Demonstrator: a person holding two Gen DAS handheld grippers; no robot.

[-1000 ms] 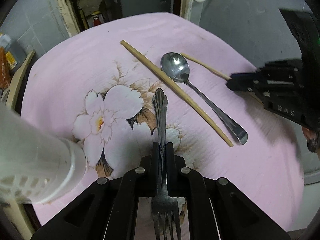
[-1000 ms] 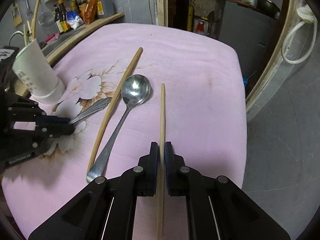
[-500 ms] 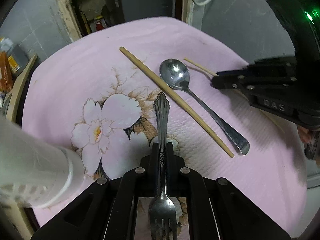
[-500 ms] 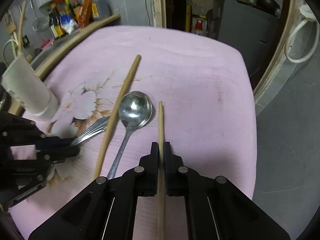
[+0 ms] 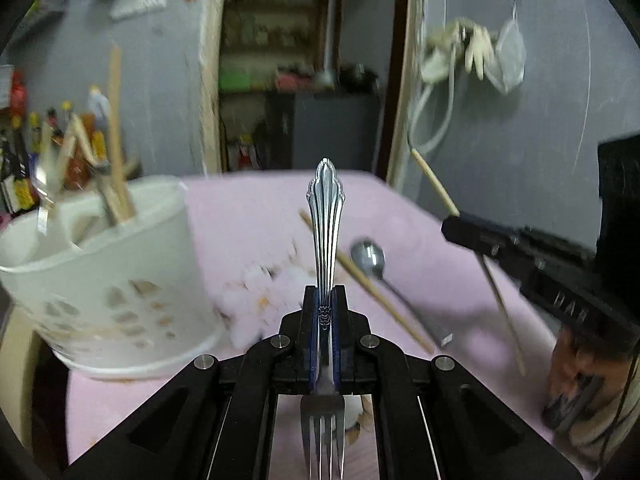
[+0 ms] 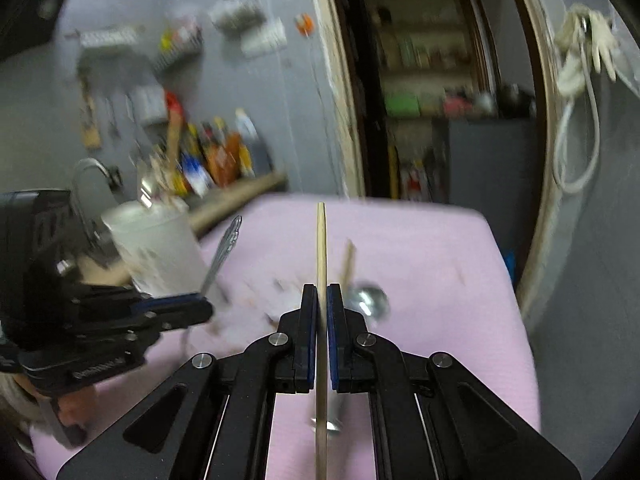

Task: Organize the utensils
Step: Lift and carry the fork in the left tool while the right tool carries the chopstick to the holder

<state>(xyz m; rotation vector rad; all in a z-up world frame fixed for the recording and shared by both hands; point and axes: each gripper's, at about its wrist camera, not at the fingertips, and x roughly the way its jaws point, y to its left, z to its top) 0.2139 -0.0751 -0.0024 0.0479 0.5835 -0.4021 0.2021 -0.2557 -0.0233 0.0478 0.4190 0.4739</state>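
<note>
My left gripper point(image 5: 324, 292) is shut on a steel fork point(image 5: 326, 216), handle pointing forward and tines toward me, lifted above the pink cloth. My right gripper point(image 6: 320, 292) is shut on a wooden chopstick point(image 6: 321, 248), also lifted; it shows at the right of the left wrist view point(image 5: 434, 186). A white perforated utensil holder point(image 5: 108, 276) stands at the left with chopsticks and a spoon in it; it also shows in the right wrist view point(image 6: 156, 248). A second chopstick point(image 5: 372, 288) and a steel spoon point(image 5: 370, 258) lie on the cloth.
The pink flowered cloth point(image 5: 256, 216) covers the table. Sauce bottles point(image 6: 216, 156) stand on a ledge behind the holder. An open doorway point(image 5: 304, 80) and a grey wall with a hanging cable point(image 6: 580, 120) lie beyond the table's far edge.
Both grippers have risen and tilted up from the cloth, carrying the fork and the chopstick. The holder now stands close at the left of the fork.
</note>
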